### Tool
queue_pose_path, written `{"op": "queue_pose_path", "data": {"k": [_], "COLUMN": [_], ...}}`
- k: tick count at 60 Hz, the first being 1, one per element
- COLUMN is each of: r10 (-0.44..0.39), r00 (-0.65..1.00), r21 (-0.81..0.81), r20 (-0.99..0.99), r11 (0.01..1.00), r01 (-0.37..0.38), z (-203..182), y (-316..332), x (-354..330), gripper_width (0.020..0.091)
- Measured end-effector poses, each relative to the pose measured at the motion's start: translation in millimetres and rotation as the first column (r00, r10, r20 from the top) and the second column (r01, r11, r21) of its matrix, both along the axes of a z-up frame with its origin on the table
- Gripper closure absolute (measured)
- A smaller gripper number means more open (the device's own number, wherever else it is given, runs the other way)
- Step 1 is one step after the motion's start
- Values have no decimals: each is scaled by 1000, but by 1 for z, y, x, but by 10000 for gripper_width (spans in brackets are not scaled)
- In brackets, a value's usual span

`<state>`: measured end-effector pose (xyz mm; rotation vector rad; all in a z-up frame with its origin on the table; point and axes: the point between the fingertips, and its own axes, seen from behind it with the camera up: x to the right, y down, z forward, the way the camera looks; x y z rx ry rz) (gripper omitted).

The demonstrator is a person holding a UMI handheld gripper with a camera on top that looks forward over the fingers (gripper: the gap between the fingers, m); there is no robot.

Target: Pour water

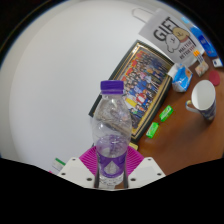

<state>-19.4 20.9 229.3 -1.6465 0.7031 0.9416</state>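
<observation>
A clear plastic water bottle (pixel 111 135) with a purple cap and a purple label stands upright between my fingers. My gripper (pixel 111 165) is shut on the bottle's lower body, and the magenta pads (pixel 86 160) press against it on both sides. The bottle hangs above a white tabletop (pixel 60 90). Beyond the fingers and to the right stands a white cup (pixel 203 97) on the brown surface, well apart from the bottle.
A colourful printed box (pixel 147 78) lies flat beyond the bottle. A white "GIFT" card (pixel 170 35) is at the far right. Small green items (pixel 161 121) lie on the brown surface near the cup.
</observation>
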Motion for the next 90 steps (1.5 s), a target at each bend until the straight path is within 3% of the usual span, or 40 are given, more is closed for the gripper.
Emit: {"op": "queue_pose_path", "data": {"k": [7,23,31,41,51,60,66,73,81,90], "r10": [-22,-58,-84,-93,-56,-56,-97,-149,-137,-67], "r00": [948,680,567,610,875,996,908,712,523,470], "r21": [-10,-57,-97,-146,-154,-64,15,66,42,-36], "r20": [-319,-731,-819,-787,-481,72,407,686,841,880], "r11": [1000,998,995,989,988,996,995,987,981,978], "r01": [20,24,8,-38,-21,60,99,144,190,206], "z": [11,-4,-22,-34,-29,6,28,28,-19,-81], "y": [3,8,9,5,2,5,6,8,8,4], "x": [39,95,109,107,129,193,240,304,370,410], "gripper_width": [783,783,784,781,783,781,783,783,785,784]}}
